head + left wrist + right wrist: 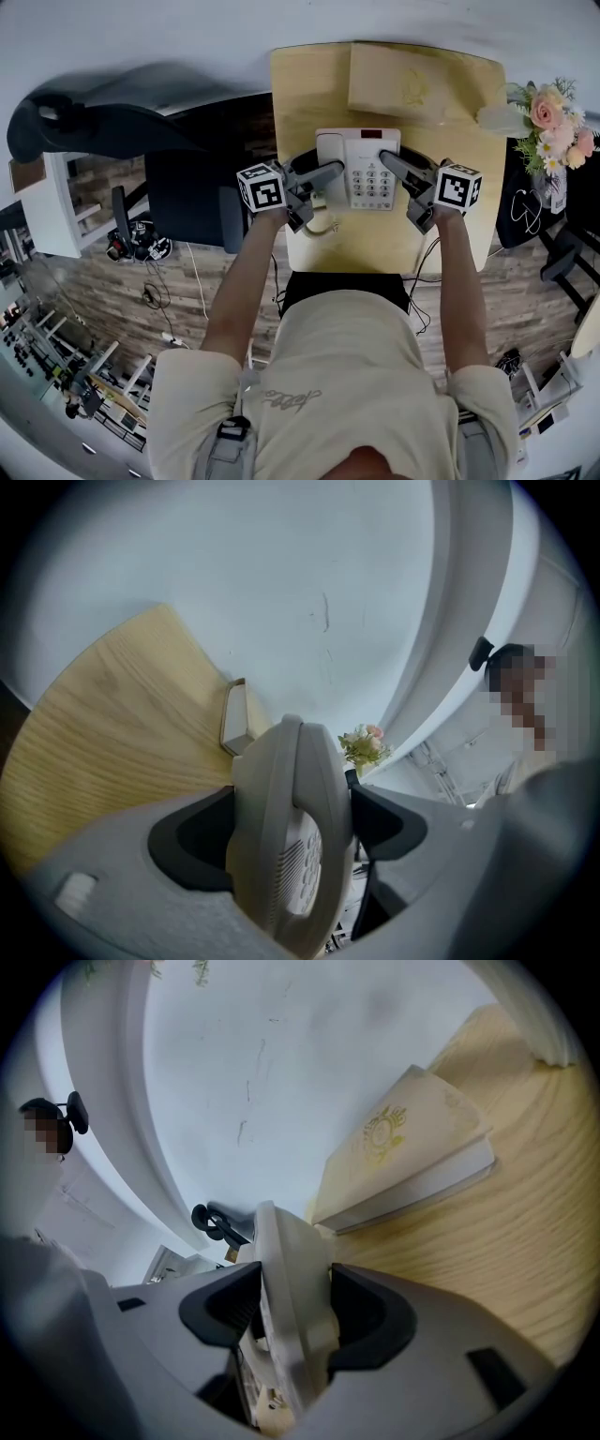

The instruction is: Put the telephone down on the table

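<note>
Head view: left tool [322,178] and right tool [397,167] squeezed tight on two sides of the telephone [361,164], just over or already on the worktop [375,251], likely almost down, letting go not yet done.

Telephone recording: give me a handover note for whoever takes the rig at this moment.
Left gripper: shut on the telephone, handset side.
Right gripper: shut on its right edge.
Telephone: held between both grippers over the table, in front of a book. Whether it touches the wood is unclear.
Done: gripped from both sides.
Left: probably set it flat, open both grippers, back away.
</note>
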`<act>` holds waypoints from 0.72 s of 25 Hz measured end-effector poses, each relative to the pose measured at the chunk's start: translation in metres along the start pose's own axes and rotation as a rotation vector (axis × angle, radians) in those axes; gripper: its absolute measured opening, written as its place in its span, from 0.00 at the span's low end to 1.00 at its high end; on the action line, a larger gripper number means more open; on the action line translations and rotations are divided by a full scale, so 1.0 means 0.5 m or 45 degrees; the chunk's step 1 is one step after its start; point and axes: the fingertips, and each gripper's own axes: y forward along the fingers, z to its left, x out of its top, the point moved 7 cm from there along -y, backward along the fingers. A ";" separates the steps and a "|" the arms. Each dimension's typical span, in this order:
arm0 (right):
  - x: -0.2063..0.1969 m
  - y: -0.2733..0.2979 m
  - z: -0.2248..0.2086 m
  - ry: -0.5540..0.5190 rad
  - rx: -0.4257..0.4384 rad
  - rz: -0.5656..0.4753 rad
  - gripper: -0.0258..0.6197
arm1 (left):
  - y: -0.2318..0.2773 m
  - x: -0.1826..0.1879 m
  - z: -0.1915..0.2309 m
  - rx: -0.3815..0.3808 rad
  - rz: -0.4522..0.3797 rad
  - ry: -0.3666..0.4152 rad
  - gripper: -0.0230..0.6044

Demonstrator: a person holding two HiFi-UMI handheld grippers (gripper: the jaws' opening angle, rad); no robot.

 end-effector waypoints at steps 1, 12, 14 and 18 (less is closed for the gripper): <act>0.000 0.002 -0.004 -0.011 -0.016 0.020 0.40 | 0.003 0.001 0.004 0.003 0.002 -0.016 0.66; 0.020 0.030 -0.056 -0.023 -0.099 0.138 0.40 | 0.031 0.019 0.049 0.084 0.026 -0.144 0.66; 0.017 0.032 -0.065 -0.016 -0.109 0.149 0.40 | 0.031 0.018 0.054 0.102 0.035 -0.159 0.66; 0.021 0.034 -0.068 -0.011 -0.122 0.175 0.40 | 0.038 0.018 0.053 0.117 0.037 -0.179 0.66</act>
